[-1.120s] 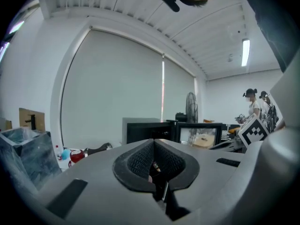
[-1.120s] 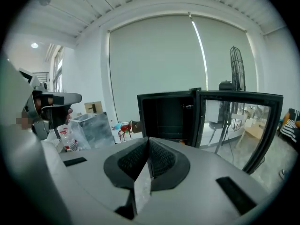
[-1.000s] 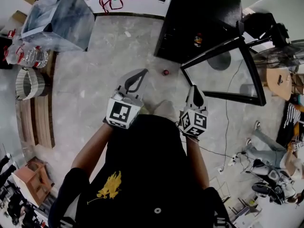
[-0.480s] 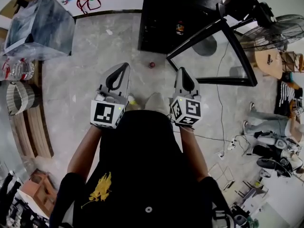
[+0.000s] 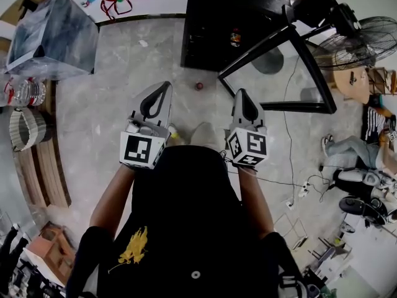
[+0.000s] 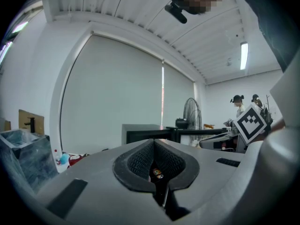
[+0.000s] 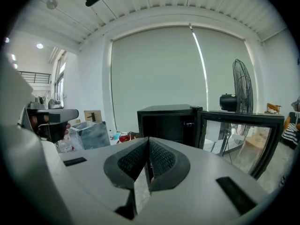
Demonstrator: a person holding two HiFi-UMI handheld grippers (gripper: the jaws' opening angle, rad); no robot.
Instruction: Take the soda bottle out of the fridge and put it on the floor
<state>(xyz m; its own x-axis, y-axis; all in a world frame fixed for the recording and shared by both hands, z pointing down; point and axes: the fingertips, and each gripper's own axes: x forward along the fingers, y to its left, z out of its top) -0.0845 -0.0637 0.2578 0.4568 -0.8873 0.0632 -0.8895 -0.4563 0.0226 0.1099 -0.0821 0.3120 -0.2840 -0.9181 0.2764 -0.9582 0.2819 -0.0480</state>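
Observation:
A black fridge [image 5: 214, 27] stands ahead on the grey floor with its glass door [image 5: 282, 73] swung open to the right. On a shelf inside shows a small red and yellow item [image 5: 235, 37], too small to tell as the soda bottle. My left gripper [image 5: 165, 85] and right gripper [image 5: 239, 92] are held side by side in front of my body, short of the fridge, both shut and empty. In the right gripper view the fridge [image 7: 164, 121] and its door [image 7: 241, 135] lie beyond the closed right gripper [image 7: 148, 139]. The left gripper [image 6: 153, 142] points at the fridge [image 6: 140, 132].
A small red ball [image 5: 199, 85] lies on the floor before the fridge. At the left are a plastic-wrapped box [image 5: 53, 33], water bottles [image 5: 25, 92], a basket [image 5: 25, 129] and a wooden pallet [image 5: 43, 172]. A fan [image 5: 366, 39] and cables [image 5: 291, 185] are at the right.
Since a second ago the head view has swung, so the fridge sits further left. Both grippers have risen a little and levelled out. Over the last half second almost nothing moved.

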